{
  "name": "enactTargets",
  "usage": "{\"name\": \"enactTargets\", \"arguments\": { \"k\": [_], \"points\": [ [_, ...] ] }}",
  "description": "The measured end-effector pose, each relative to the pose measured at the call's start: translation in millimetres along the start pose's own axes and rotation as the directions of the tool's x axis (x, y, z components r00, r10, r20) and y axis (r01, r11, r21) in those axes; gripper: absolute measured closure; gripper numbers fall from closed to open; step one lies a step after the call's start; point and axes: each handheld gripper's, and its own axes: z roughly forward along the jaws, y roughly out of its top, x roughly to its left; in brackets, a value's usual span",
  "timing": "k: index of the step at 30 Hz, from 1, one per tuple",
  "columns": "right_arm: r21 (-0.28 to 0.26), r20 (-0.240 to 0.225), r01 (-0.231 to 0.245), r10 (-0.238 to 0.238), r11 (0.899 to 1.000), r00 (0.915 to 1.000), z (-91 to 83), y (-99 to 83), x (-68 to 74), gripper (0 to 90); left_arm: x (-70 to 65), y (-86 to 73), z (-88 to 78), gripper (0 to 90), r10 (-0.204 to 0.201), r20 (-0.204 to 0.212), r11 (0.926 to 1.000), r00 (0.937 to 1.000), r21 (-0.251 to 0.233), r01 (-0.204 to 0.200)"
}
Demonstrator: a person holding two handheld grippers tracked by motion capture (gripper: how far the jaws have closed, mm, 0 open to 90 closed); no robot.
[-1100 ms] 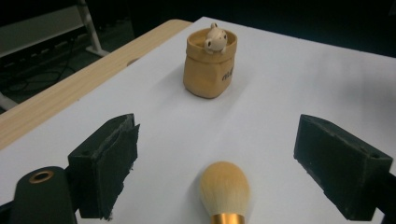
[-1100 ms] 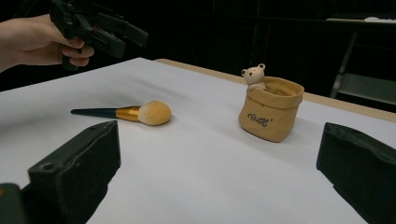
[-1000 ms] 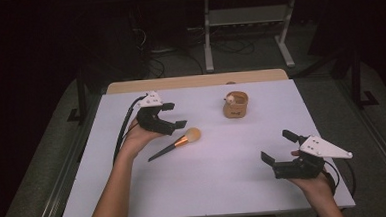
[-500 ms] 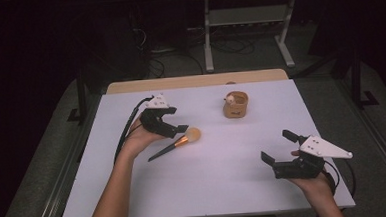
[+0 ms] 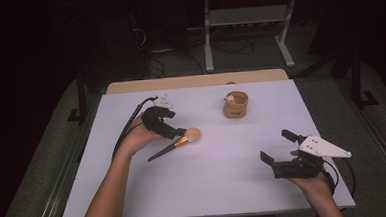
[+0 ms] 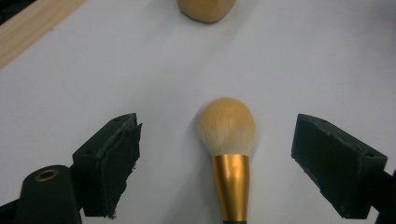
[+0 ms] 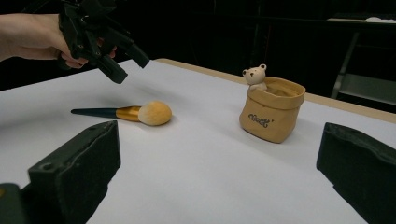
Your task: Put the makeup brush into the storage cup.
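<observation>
While the white table (image 5: 220, 187) spreads bare across most of the high view, the person's two forearms come in from its near edge, each hand holding a gripper. The right gripper (image 5: 278, 146) hangs low over the table's near right part, jaws wide apart and holding nothing. The left gripper (image 5: 174, 131) hovers just above the makeup brush (image 5: 175, 144), jaws spread to either side of the gold ferrule and pale bristle head without touching them. The brush lies flat on the table left of centre, dark handle toward the person. Well apart, farther back, stands a small tan pouch (image 5: 235, 105) with a little bear figure (image 7: 255, 74) at its rim.
</observation>
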Motion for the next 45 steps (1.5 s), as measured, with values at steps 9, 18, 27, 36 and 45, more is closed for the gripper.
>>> {"name": "enactTargets", "arguments": {
  "k": [9, 18, 27, 36, 45],
  "points": [
    [-0.003, 0.000, -0.001, 0.001, 1.000, 1.0000, 0.0, -0.2, -0.8, 0.0, 0.9, -0.8, 12.5, 17.2, -0.002, 0.020, 0.9922, 0.9998, 0.124, 0.000],
    [-0.002, -0.001, -0.005, 0.005, 1.000, 1.0000, 0.1, -0.2, -1.1, 0.0, -0.9, -1.5, 21.3, 17.4, -0.019, 0.027, 0.9805, 0.9995, 0.196, 0.013],
    [-0.007, 0.000, -0.002, 0.002, 1.000, 1.0000, 0.2, -0.2, -1.6, 0.0, -4.1, 2.5, 30.7, 20.0, 0.009, 0.025, 0.9655, 0.9996, 0.260, -0.015],
    [-0.007, 0.002, -0.009, 0.009, 1.000, 1.0000, -0.9, -0.1, -1.8, 0.0, -7.4, 3.7, 39.8, 25.4, 0.019, 0.028, 0.9518, 0.9994, 0.305, -0.027],
    [-0.006, 0.004, -0.010, 0.010, 1.000, 0.9999, -1.3, -0.1, -2.2, 0.0, -9.3, 4.7, 44.6, 33.1, 0.030, 0.023, 0.9409, 0.9993, 0.337, -0.036]
  ]
}}
